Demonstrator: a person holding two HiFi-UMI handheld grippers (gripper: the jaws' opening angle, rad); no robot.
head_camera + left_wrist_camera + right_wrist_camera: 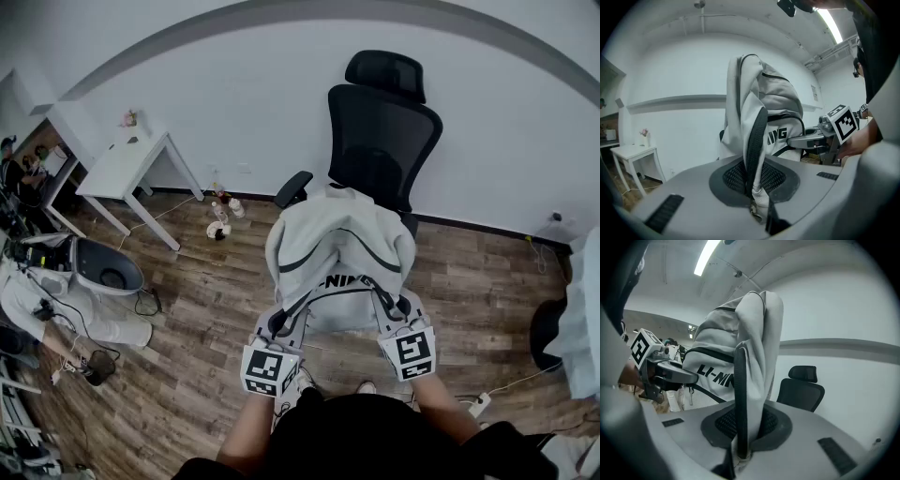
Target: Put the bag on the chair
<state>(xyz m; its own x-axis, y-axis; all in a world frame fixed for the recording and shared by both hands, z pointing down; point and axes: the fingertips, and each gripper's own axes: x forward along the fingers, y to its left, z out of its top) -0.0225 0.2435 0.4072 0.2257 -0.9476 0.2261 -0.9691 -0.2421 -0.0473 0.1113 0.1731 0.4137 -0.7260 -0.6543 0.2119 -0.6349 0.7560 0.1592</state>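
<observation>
2 black-edged shoulder straps [757,140] of the light grey fabric backpack [337,239] are pinched, 1 per gripper: left gripper [757,199], right gripper [738,446]. Backpack's by the black mesh office chair [382,131].

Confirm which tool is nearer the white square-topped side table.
Left. The left tool grips the grey fabric backpack on the side toward the white side table; the right tool grips it on the far side.
</observation>
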